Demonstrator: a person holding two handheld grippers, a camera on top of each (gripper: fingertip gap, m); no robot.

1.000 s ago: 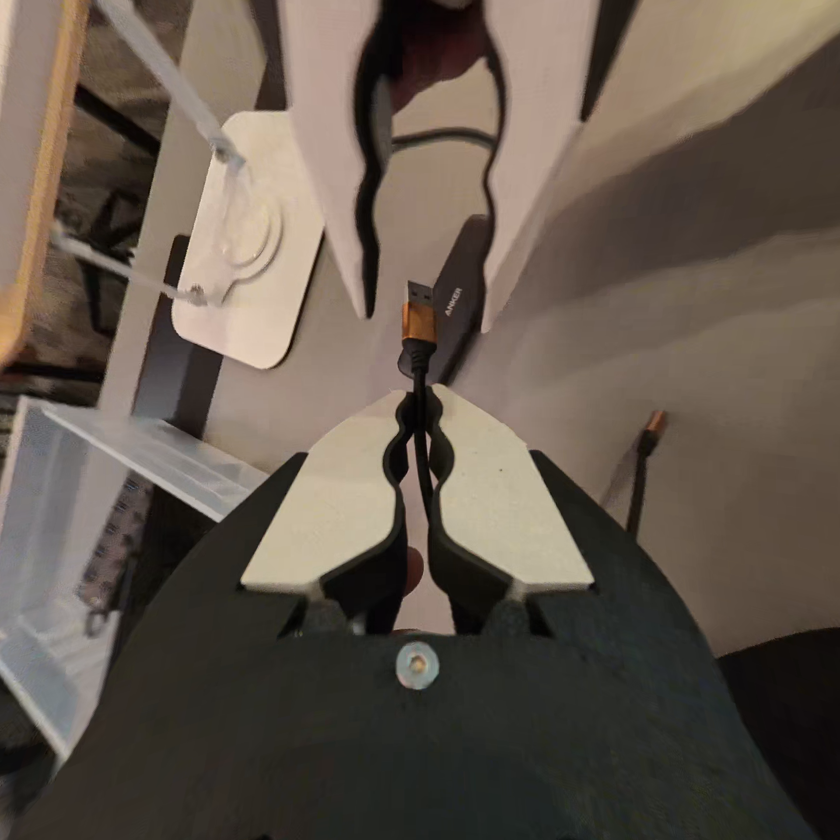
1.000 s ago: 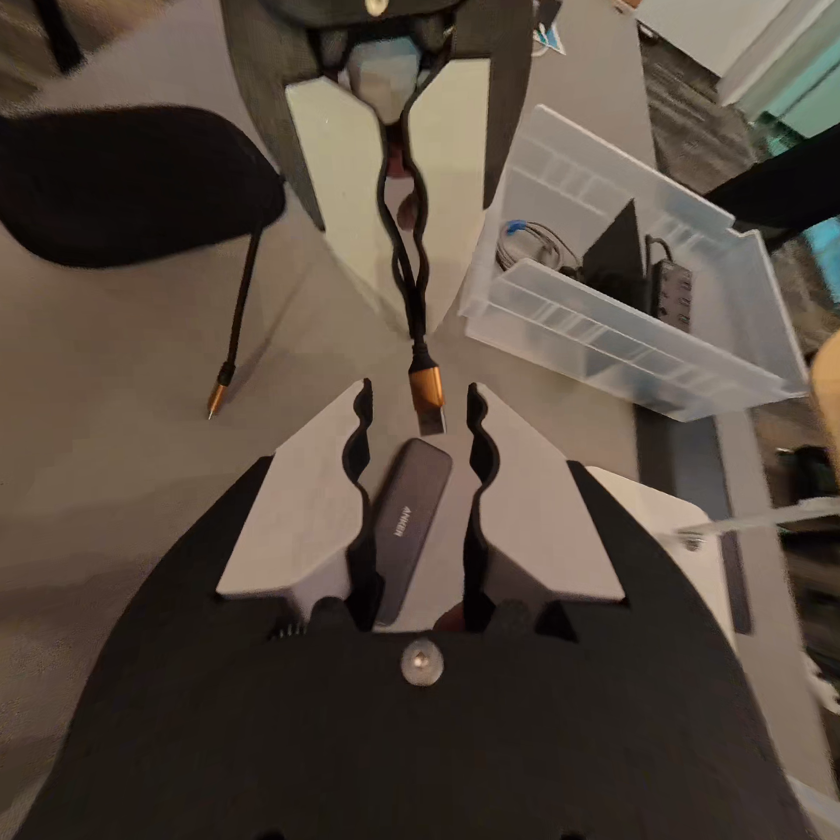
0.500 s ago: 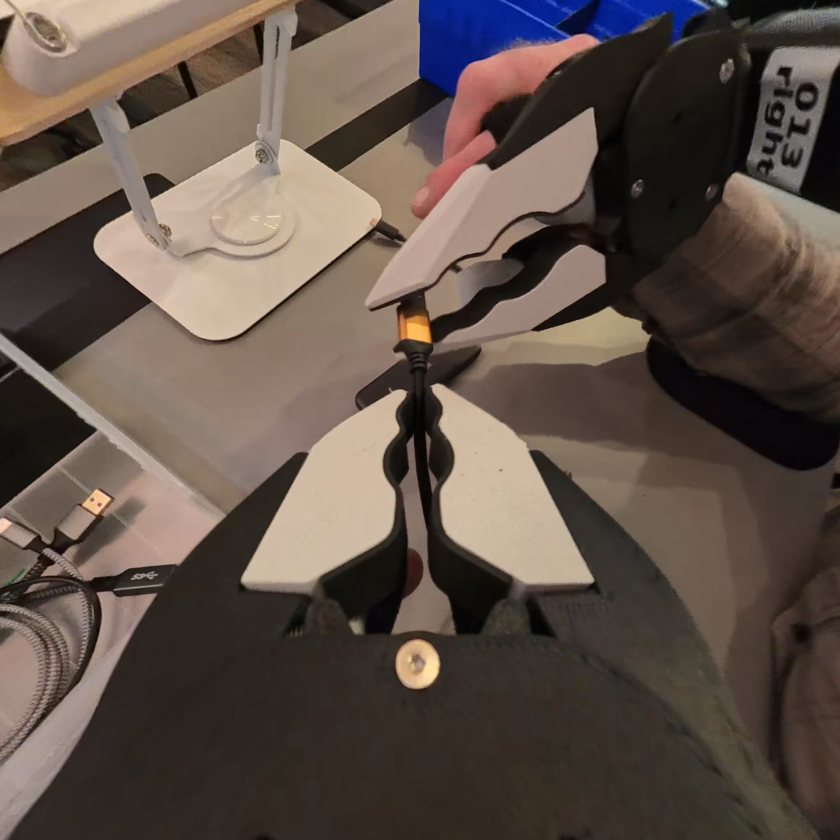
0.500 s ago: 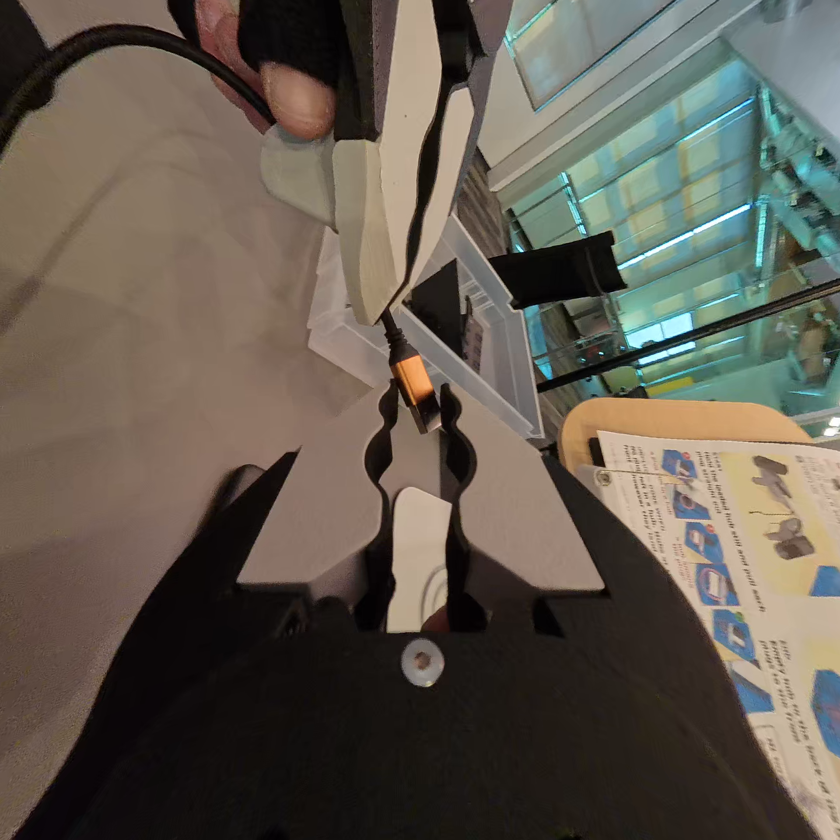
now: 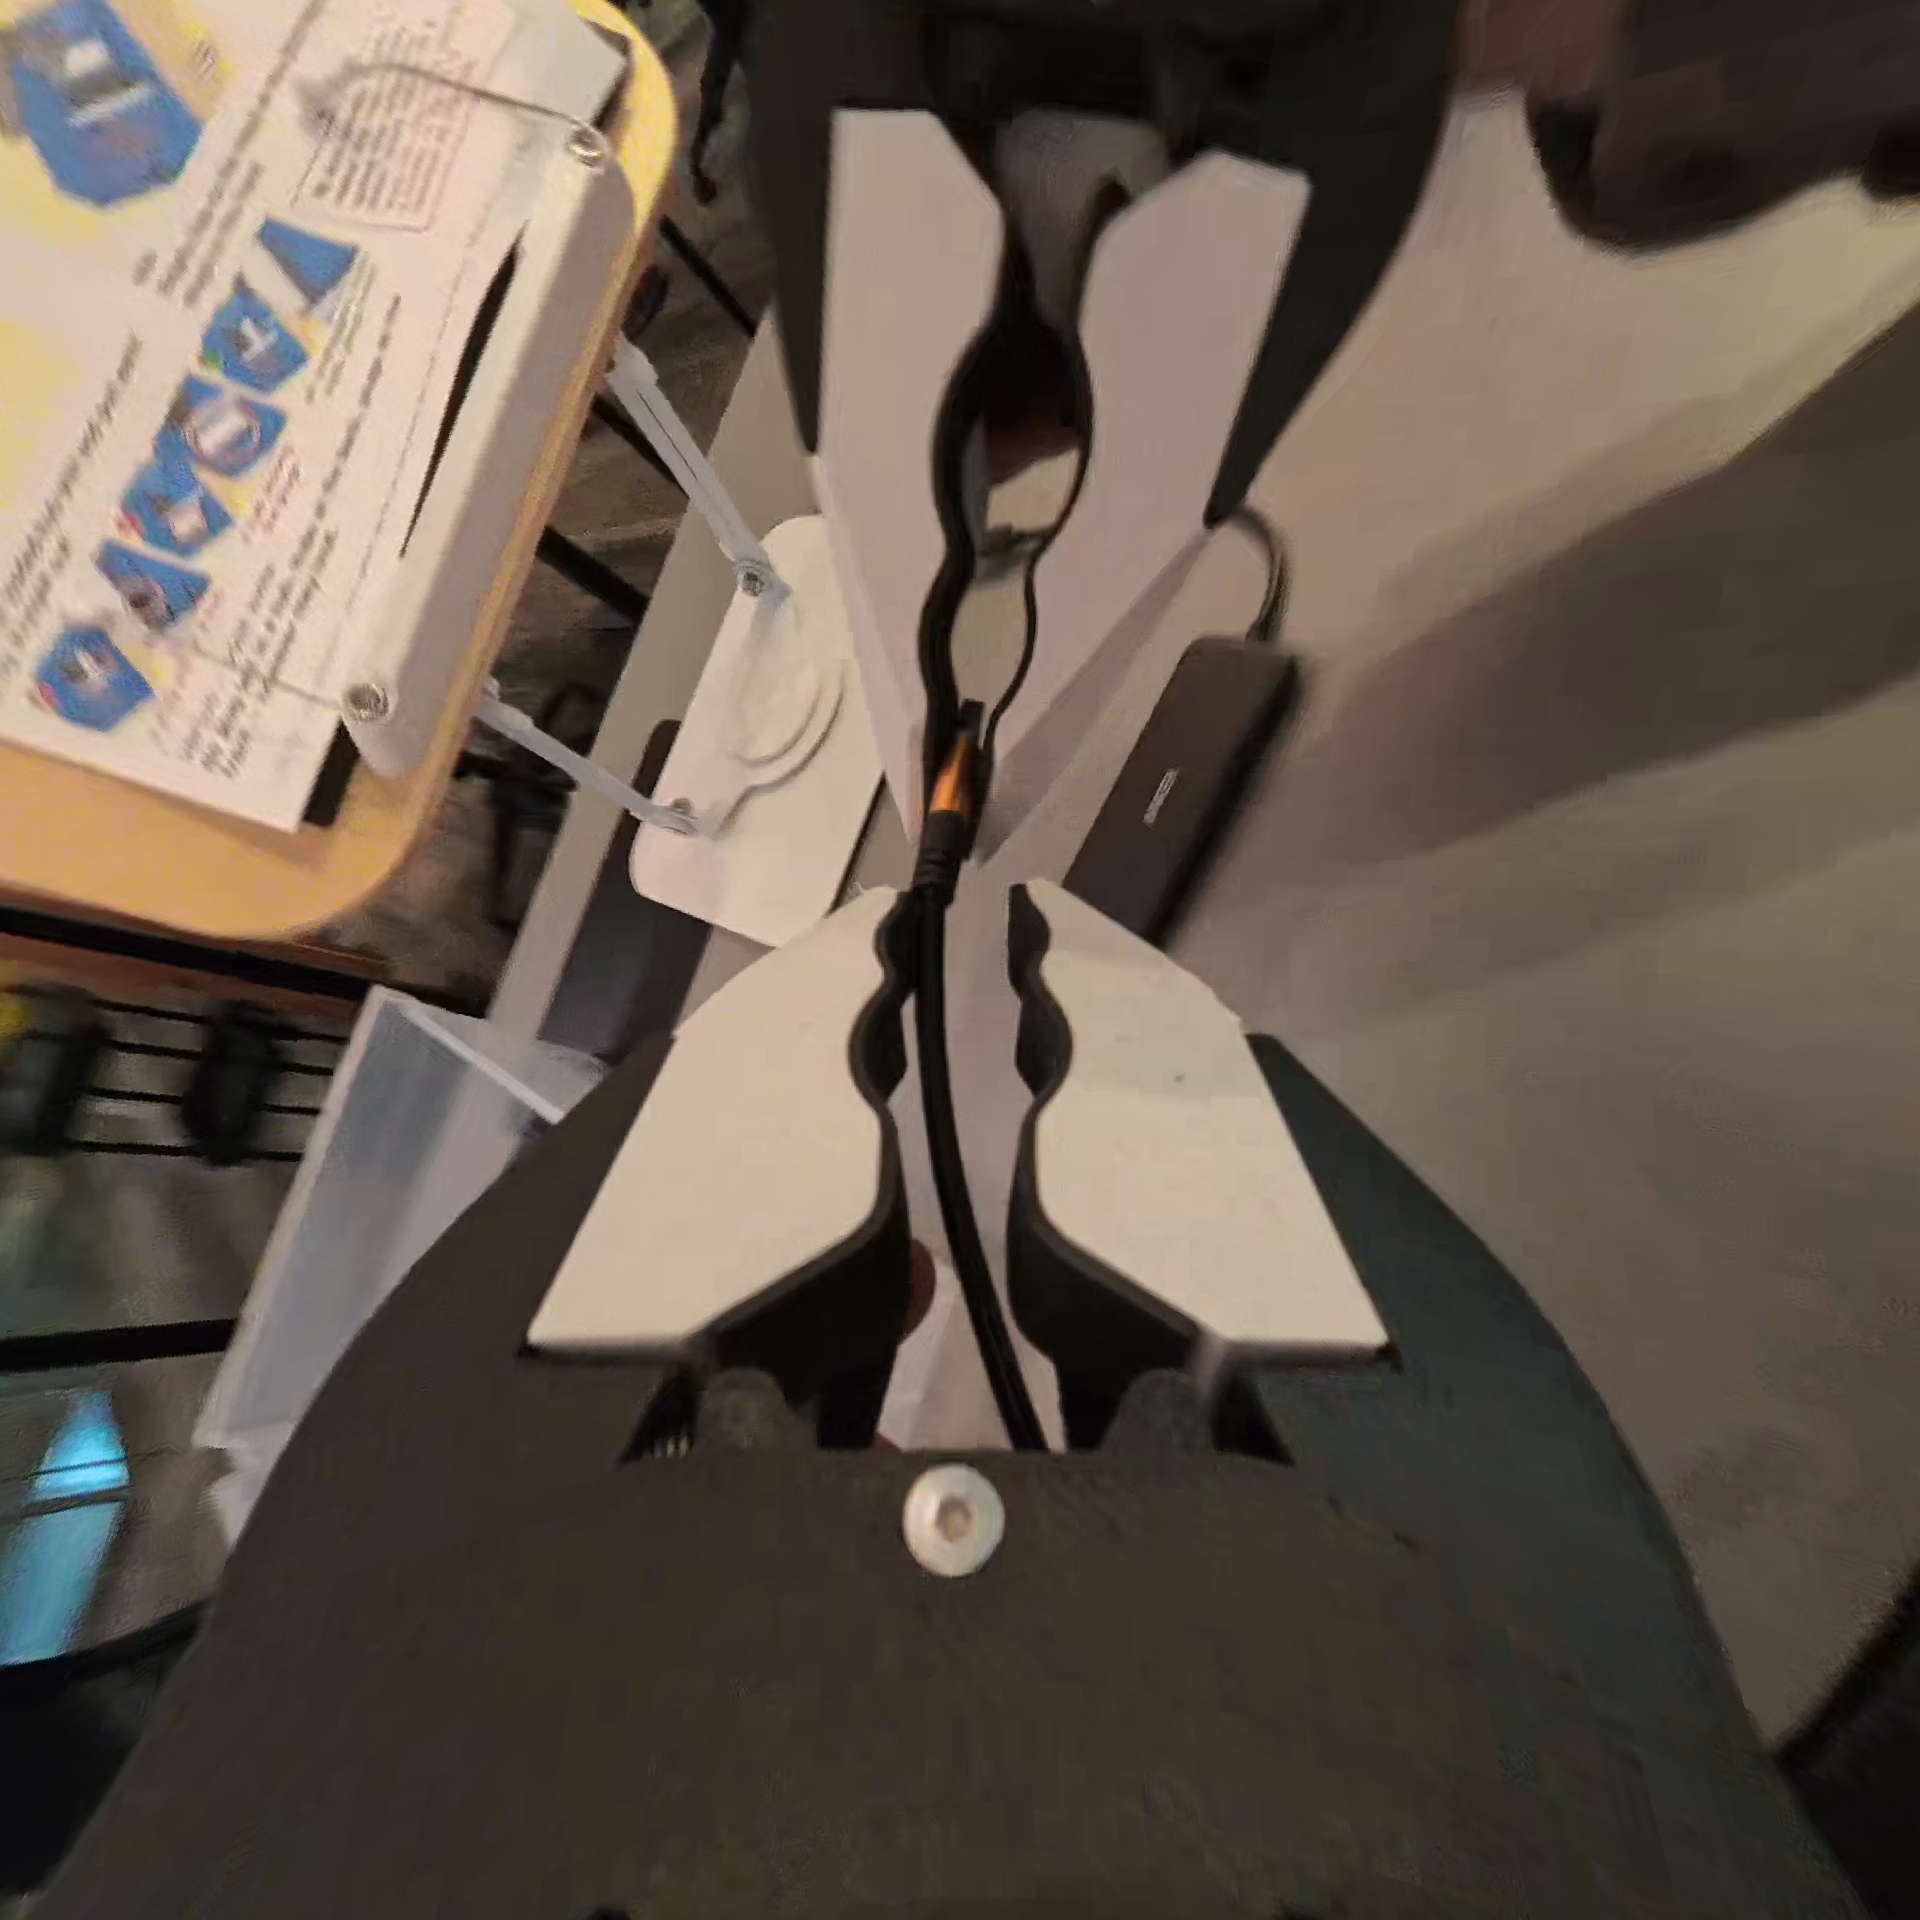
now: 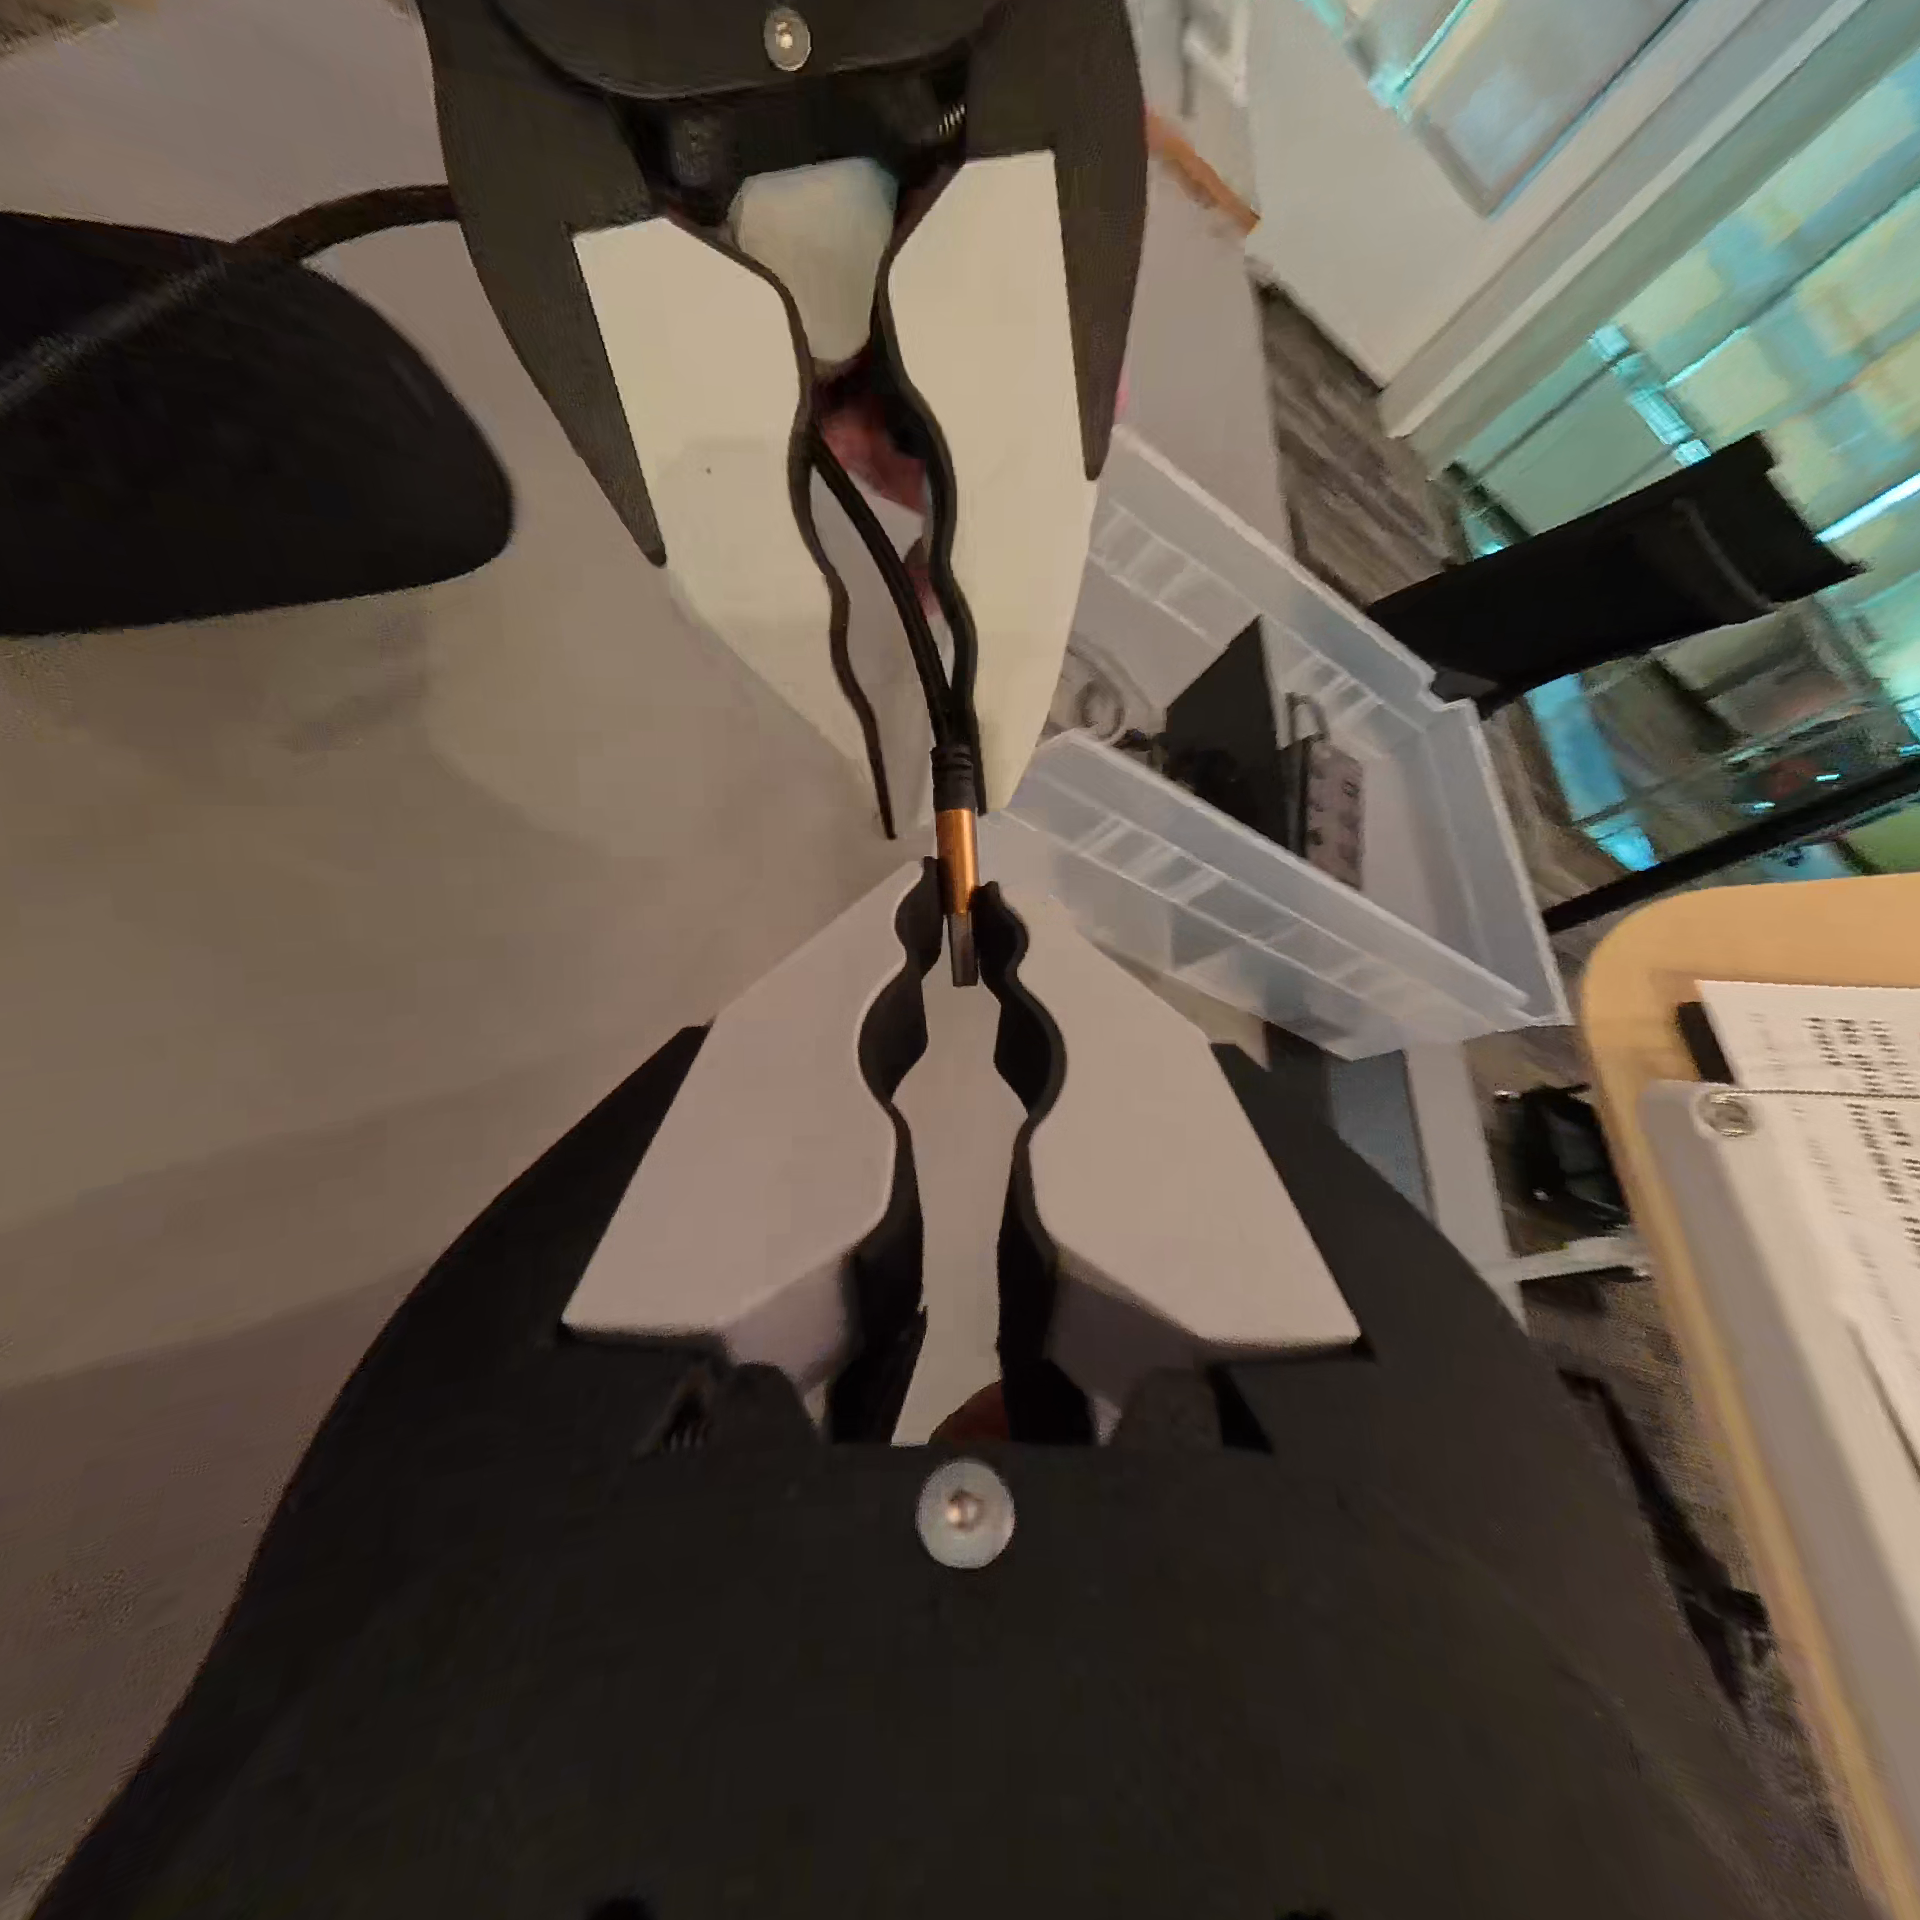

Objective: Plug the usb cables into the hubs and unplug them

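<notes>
Two grippers nose to nose over the grey table (image 5: 1558, 1039). Left gripper (image 5: 945, 914) has its jaws parted w/ a gap, black USB cable (image 5: 940, 1091) running loose btwn them. Right gripper (image 6: 961, 914) is a bit open too; the orange-collared USB plug (image 6: 958, 883) sits btwn its tips, can't tell if it's pinched. Dark hub (image 5: 1195, 769) lies flat on the table, just beside the right gripper's finger.

Left wrist view: white printed sheet with blue pictures (image 5: 177, 436) clipped on a round-cornered pale wooden board (image 5: 260, 883); print lines blurred, unreadable. Flat dark grey slab-shaped hub (image 5: 1195, 769) bears a small pale mark on top, too smeared to read. Right wrist view: white printed sheet's (image 6: 1829, 1101) lines too small to read.
</notes>
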